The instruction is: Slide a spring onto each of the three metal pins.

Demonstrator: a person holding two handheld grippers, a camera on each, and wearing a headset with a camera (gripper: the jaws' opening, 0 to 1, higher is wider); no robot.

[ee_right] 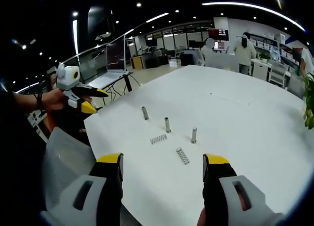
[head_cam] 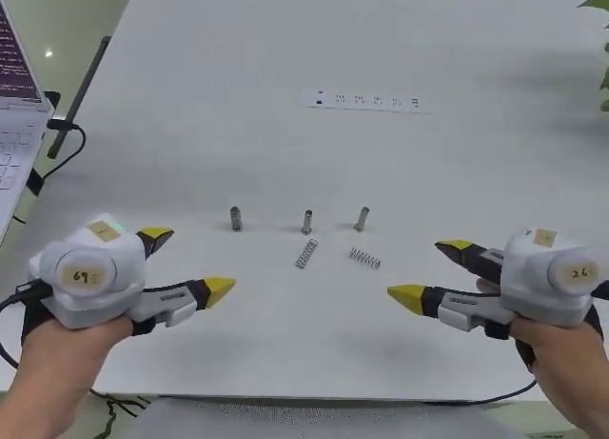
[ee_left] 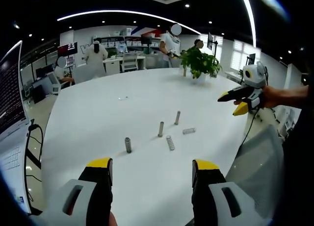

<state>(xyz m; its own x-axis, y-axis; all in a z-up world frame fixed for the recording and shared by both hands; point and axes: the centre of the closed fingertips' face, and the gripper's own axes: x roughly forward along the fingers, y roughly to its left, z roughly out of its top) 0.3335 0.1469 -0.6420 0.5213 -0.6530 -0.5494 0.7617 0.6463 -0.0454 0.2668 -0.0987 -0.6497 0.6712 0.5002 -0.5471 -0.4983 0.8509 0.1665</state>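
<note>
The left tongs [head_cam: 188,263] and right tongs [head_cam: 428,269] are hovering spread and empty above the counter [head_cam: 285,344]; the left pin [head_cam: 235,219] is seemingly wearing a spring already (it looks ribbed); the middle pin [head_cam: 306,222] and right pin [head_cam: 362,219] are standing bare; the left loose spring [head_cam: 305,253] and right loose spring [head_cam: 364,259] are lying just before them; the second threading is probably coming, calling for pinching one lightly and tipping it upright.

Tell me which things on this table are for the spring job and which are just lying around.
For the job: three short upright metal pins, two loose steel coil springs.
Lying about: open laptop, black cable, green leafy plant, white socket strip.
</note>
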